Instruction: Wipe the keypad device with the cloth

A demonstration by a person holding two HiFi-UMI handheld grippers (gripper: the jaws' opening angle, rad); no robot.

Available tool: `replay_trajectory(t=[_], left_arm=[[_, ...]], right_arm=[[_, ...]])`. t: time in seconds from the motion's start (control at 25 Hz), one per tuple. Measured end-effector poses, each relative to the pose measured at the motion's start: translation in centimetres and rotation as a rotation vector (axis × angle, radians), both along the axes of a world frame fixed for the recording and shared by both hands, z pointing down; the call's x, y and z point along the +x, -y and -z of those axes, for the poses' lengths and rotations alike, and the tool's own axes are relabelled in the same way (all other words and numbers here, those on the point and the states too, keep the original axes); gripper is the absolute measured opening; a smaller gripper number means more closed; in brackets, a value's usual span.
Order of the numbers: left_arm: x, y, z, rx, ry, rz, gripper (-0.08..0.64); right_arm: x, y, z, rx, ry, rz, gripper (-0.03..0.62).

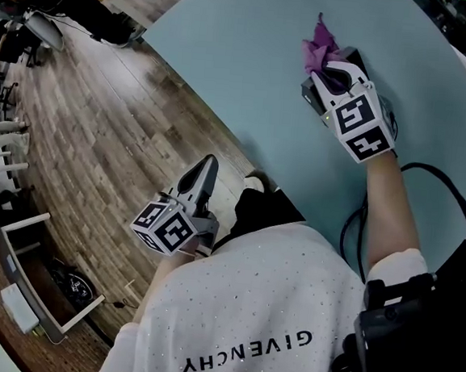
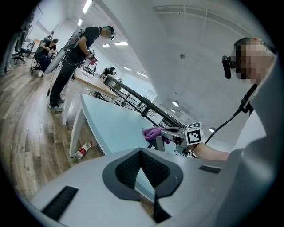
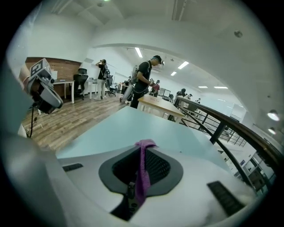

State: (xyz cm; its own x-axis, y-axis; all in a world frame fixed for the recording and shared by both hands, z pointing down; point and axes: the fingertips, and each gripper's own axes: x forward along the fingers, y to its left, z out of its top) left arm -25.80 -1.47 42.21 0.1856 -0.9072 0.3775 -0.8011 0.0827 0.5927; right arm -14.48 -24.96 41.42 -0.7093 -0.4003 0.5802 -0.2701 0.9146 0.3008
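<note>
— On the table (image 1: pixel 250 77), where is the cloth (image 1: pixel 318 47)?
— My right gripper (image 1: pixel 332 68) pinches it atop the keypad device (image 1: pixel 309 93). My left gripper (image 1: pixel 206 169) hangs beside the table, jaws pressed together, empty.

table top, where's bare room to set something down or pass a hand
Bare: the wide stretch of table left of the cloth and keypad device, out to the curved edge by the wood floor. Crowded: the right gripper holding the cloth at the device, and the black cable beside the forearm.
</note>
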Motion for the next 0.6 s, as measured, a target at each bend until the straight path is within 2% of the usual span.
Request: replay_trajectory(t=[0.2,0.36,0.48,0.6], left_arm=[[0.3,-0.2,0.5,0.007,-0.004,0.001,0.0],[0.3,-0.2,1.4,0.01,-0.004,-0.001,0.0],[0.0,-2.0,1.6,0.008,-0.004,0.003,0.0],[-0.3,-3.7,2.3,0.009,-0.01,0.013,0.0]], right_arm=[[-1.2,-3.4,0.4,-0.02,-0.008,0.102,0.031],[-1.7,-4.1,1.1,-0.049,0.012,0.125,0.031],[-2.7,-7.0,2.9,-0.082,0.078,0.179,0.031],[-3.3,-10.4,3.8,-0.186,0.152,0.221,0.03]])
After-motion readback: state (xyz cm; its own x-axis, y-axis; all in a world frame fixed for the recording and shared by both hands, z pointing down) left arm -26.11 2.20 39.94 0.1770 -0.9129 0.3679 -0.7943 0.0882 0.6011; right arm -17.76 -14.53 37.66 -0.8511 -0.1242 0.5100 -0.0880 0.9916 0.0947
